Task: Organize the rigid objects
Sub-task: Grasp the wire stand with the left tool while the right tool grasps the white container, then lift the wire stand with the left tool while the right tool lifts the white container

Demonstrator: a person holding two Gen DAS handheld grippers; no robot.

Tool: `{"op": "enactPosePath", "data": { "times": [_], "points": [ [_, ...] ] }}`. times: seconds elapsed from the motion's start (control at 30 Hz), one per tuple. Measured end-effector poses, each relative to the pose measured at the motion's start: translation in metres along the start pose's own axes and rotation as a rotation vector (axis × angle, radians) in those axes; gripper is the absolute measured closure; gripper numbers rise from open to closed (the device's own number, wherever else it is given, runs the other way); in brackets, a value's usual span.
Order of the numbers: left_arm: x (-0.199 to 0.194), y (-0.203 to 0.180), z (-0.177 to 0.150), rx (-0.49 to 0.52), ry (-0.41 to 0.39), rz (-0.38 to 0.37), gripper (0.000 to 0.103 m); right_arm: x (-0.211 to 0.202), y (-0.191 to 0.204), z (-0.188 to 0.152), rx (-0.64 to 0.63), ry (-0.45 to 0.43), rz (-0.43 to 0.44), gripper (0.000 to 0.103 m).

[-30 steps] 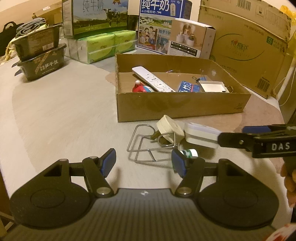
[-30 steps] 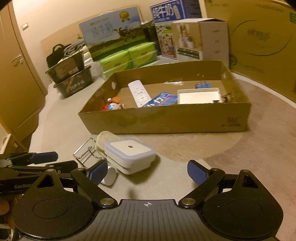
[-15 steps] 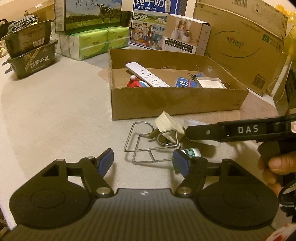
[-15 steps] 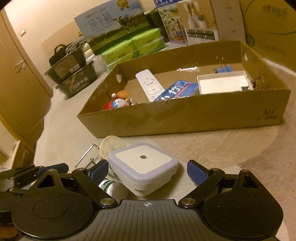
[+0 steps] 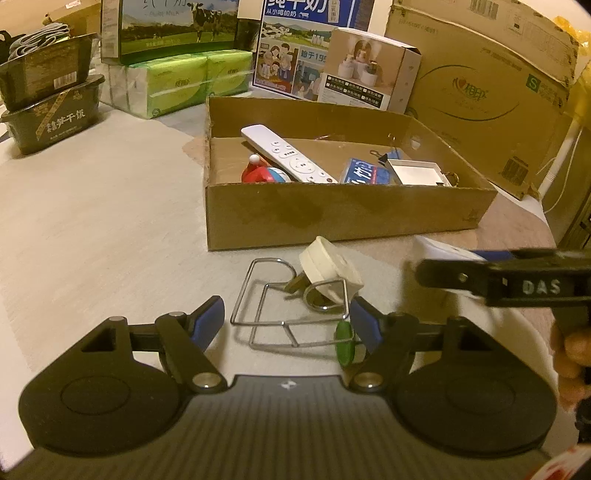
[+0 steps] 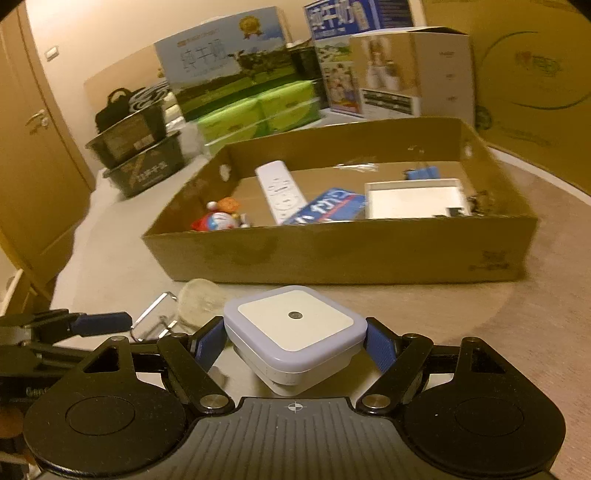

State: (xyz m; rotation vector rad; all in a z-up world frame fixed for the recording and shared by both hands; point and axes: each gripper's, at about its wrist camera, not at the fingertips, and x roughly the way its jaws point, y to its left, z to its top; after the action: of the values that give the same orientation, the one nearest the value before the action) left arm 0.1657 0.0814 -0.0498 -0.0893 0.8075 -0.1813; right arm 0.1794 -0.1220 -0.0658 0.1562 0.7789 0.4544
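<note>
My right claw [image 6: 295, 345] has just been closing round the night light [image 6: 295, 325] before the box [image 6: 332, 254], pads touching its sides, ready to lift it in; my left claw [image 5: 286, 319] hangs released over the wire rack [image 5: 291, 314].

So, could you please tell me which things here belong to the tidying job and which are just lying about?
Part of the job:
- square night light, between the right gripper's pads
- wire rack
- round cream plug
- green-capped bottle
- cardboard tray, already holding a white remote

Lying about:
- milk cartons
- green tissue packs
- black tubs
</note>
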Motion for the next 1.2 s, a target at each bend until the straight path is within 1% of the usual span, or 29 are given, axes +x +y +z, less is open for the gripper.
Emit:
{"op": "enactPosePath", "data": {
  "times": [0.13, 0.27, 0.53, 0.9, 1.03, 1.2],
  "points": [
    [0.005, 0.003, 0.003, -0.056, -0.001, -0.005, 0.033, -0.006, -0.009, -0.004, 0.020, 0.004, -0.021, 0.024],
    [0.009, 0.005, 0.006, -0.065, 0.006, -0.020, 0.038, -0.008, -0.014, -0.007, 0.028, 0.010, -0.036, 0.024],
    [0.009, 0.008, 0.006, -0.066, 0.015, -0.027, 0.037, -0.011, -0.013, -0.007, 0.025, 0.008, -0.039, 0.024],
    [0.013, 0.013, 0.008, -0.082, 0.033, -0.059, 0.037, -0.013, -0.010, -0.008, 0.017, 0.008, -0.047, 0.024],
    [0.013, 0.018, 0.008, -0.100, 0.048, -0.086, 0.037, -0.013, -0.009, -0.008, 0.010, 0.009, -0.049, 0.024],
    [0.010, 0.017, 0.007, -0.080, 0.058, -0.093, 0.037, -0.013, -0.008, -0.008, 0.006, 0.008, -0.052, 0.024]
  ]
}}
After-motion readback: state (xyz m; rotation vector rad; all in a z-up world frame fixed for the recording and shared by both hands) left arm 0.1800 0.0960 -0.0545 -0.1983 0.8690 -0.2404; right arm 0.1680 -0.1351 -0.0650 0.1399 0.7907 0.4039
